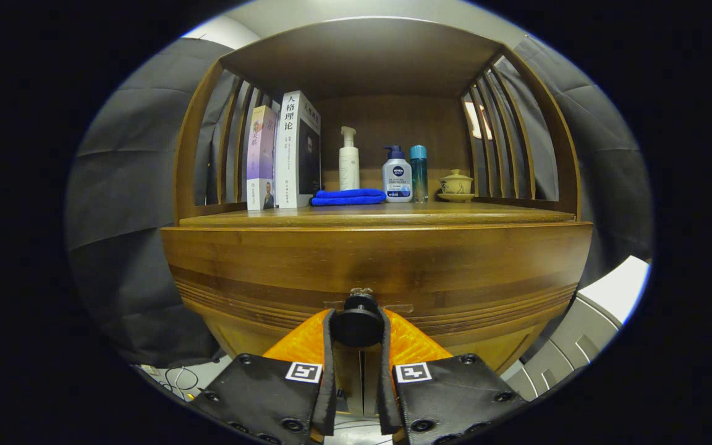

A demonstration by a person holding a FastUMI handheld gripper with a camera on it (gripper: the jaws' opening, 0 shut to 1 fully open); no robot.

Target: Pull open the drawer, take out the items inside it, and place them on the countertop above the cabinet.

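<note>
Cabinet [368, 259] woodwork stood directly ahead of your fingers, its broad brown front bowed across the view and its countertop [381, 215] running level above it. Over that countertop you had an open shelf bay with slatted sides and a wooden roof.

Next in size was the drawer [306, 290] front, the banded panel of the cabinet face just beyond your fingers; it sat flush with the cabinet, so it was not yet pulled out, and whatever lay inside it was hidden from you.

On the countertop, two books [285, 154] stood upright at the left side, the taller one touching the shorter. Just beside them lay a folded blue cloth [348, 197]. Behind the cloth stood a white pump bottle [348, 162]. Next to it was a shorter white bottle with a blue pump [397, 176], and a slim teal bottle [419, 172] stood close against that one. A small lidded cup on a saucer [456, 185] sat apart from the bottles, near the right slats.

Your gripper [357, 327] was closed down narrow on the drawer's round dark knob [357, 321]. Both fingers [329, 346] pressed against the knob's sides, one on each flank, with the knob sitting between the fingertips.
</note>
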